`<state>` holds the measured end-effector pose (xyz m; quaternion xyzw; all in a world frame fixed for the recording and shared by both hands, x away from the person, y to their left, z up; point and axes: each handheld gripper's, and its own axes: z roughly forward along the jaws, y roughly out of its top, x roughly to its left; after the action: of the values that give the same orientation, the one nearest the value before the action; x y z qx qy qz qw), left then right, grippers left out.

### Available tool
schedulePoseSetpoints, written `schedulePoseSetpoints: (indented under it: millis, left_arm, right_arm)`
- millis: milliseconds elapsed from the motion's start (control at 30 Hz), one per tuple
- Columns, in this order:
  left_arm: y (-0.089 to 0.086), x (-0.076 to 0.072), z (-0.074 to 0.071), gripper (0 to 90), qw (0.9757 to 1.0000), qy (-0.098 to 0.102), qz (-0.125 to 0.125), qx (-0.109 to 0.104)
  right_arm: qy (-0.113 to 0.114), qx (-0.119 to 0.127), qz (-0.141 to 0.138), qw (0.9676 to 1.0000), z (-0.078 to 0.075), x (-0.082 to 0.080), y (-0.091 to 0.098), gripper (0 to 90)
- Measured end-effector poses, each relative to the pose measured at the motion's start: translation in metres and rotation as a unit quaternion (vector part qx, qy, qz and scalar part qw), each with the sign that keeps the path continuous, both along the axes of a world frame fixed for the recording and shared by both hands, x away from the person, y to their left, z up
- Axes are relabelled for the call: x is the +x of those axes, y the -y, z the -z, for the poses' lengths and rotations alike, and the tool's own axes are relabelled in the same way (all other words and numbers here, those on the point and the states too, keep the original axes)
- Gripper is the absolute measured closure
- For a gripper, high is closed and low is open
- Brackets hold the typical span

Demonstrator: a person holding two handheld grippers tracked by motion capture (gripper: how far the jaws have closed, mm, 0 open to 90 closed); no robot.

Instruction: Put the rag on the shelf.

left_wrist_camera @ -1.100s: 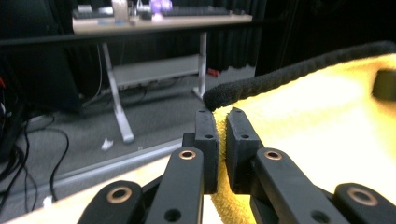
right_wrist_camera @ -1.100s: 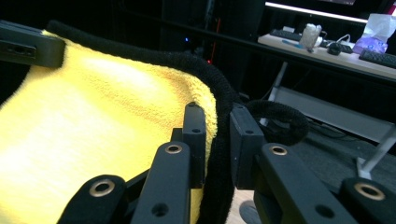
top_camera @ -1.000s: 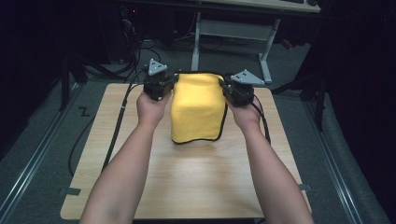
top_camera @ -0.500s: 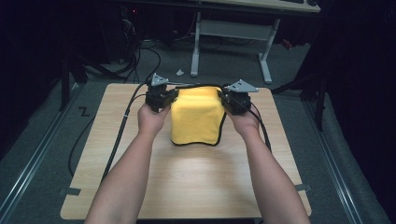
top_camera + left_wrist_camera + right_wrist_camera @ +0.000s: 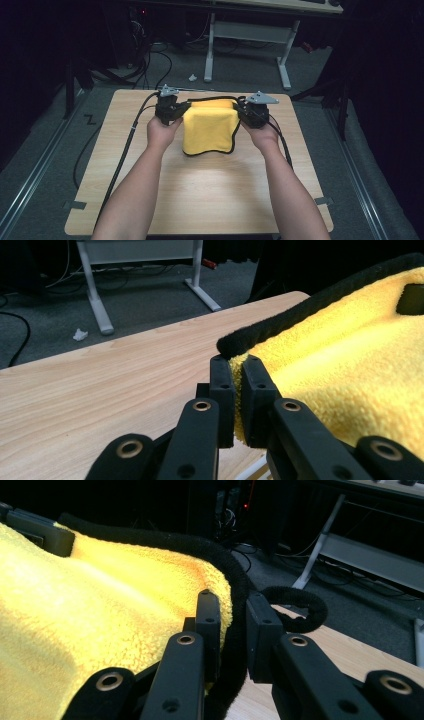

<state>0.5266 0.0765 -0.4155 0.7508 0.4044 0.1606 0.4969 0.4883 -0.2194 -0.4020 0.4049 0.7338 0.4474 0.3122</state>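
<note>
A yellow towel (image 5: 208, 131) with black trim hangs folded between my two grippers above the far half of the wooden table (image 5: 200, 195). My left gripper (image 5: 176, 111) is shut on the towel's left top corner; in the left gripper view its jaws pinch the yellow towel (image 5: 345, 375) just under the black edging (image 5: 280, 327). My right gripper (image 5: 248, 113) is shut on the right top corner. In the right gripper view the black trim (image 5: 227, 575) of the yellow towel (image 5: 90, 615) passes between the jaws. The towel's lower edge rests on the table.
Cables (image 5: 127, 145) trail from both grippers across the table and off its edges. A white-legged desk frame (image 5: 250, 35) stands on the grey floor beyond the table, with a scrap of white paper (image 5: 192, 77) near it.
Both grippers have lifted the towel's far edge and drawn it toward the person, so the towel now looks shorter and its top edge is raised.
</note>
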Motion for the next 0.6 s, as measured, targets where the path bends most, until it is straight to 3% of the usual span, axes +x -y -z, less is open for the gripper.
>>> schedulePoseSetpoints:
  millis: [300,600]
  left_arm:
    - [-0.004,-0.001,0.014,85.4,0.9997,-0.018,0.001,-0.019]
    - [-0.004,-0.004,0.025,85.4,0.9995,-0.026,0.007,-0.018]
  right_arm:
    - [-0.017,0.011,-0.006,0.9998,0.006,0.003,0.001,79.9]
    - [-0.024,0.03,-0.004,0.9993,0.011,0.005,0.002,79.5]
